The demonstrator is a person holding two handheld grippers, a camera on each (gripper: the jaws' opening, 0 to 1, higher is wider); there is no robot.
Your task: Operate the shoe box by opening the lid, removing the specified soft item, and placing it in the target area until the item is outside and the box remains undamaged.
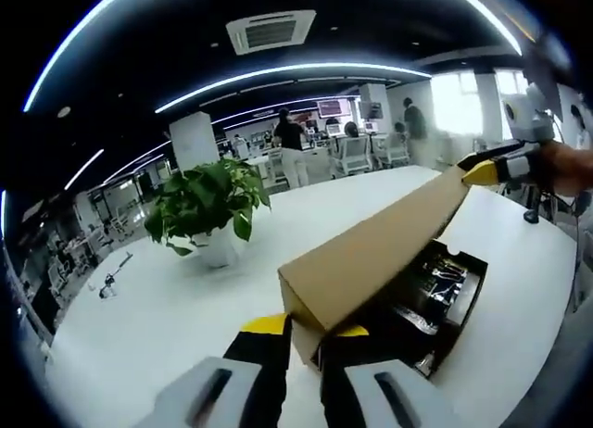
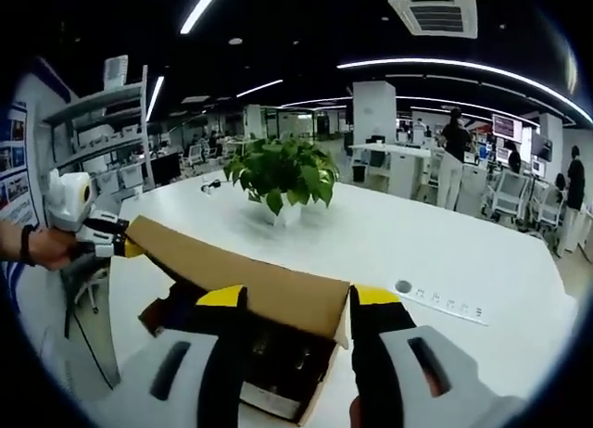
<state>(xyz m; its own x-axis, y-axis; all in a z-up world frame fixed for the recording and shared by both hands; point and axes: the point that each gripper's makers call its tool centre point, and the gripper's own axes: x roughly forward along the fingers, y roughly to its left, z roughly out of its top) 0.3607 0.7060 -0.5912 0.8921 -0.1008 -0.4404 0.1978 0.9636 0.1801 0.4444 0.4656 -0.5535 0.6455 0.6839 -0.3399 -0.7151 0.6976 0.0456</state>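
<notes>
Shoe box (image 1: 435, 298) on table (image 1: 167, 308) at lower right of the left gripper view, lid (image 1: 371, 252) raised over it; potted plant (image 1: 208, 210) behind, to its left.

A: Colours?
B: Lid (image 1: 371, 252) plain tan cardboard. Shoe box (image 1: 443, 303) black inside and out.
A: Tools?
B: Left tool (image 1: 310, 340) and right tool (image 2: 296, 326): grey bodies, black jaws, yellow tips.
A: Rest?
B: Tabletop (image 1: 167, 308) white. Plant (image 2: 283, 173) green, white pot.
</notes>
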